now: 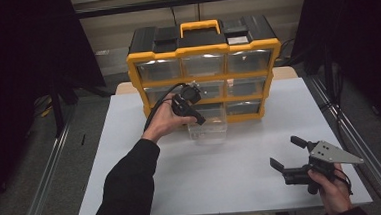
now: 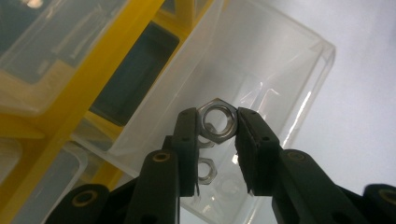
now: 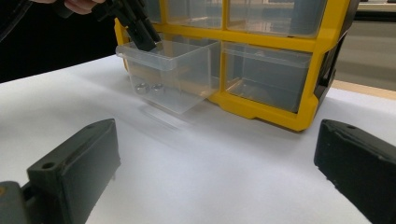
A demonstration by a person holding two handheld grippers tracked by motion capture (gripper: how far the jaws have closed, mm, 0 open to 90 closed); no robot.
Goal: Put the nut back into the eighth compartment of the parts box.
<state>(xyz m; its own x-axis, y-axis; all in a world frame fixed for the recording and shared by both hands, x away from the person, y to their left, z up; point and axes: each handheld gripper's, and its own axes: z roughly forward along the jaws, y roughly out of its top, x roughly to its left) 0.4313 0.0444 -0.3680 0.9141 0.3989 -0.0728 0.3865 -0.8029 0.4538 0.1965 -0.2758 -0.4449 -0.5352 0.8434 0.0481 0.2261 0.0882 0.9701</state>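
Nut [image 2: 216,119] sits clamped between our left gripper [image 2: 215,135] jaws, directly above the pulled-out clear drawer [image 1: 208,128] where other nuts [image 3: 148,87] lie; straight down is the way. Our right gripper [image 1: 288,157] rests released on the desk [image 1: 223,180], well apart.

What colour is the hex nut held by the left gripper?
Silvery metal; the hex nut shows best in the left gripper view.

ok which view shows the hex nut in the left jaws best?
Left gripper view: the hex nut sits close up, clamped between both jaws above the clear drawer. The high view and right gripper view are too distant to make it out.
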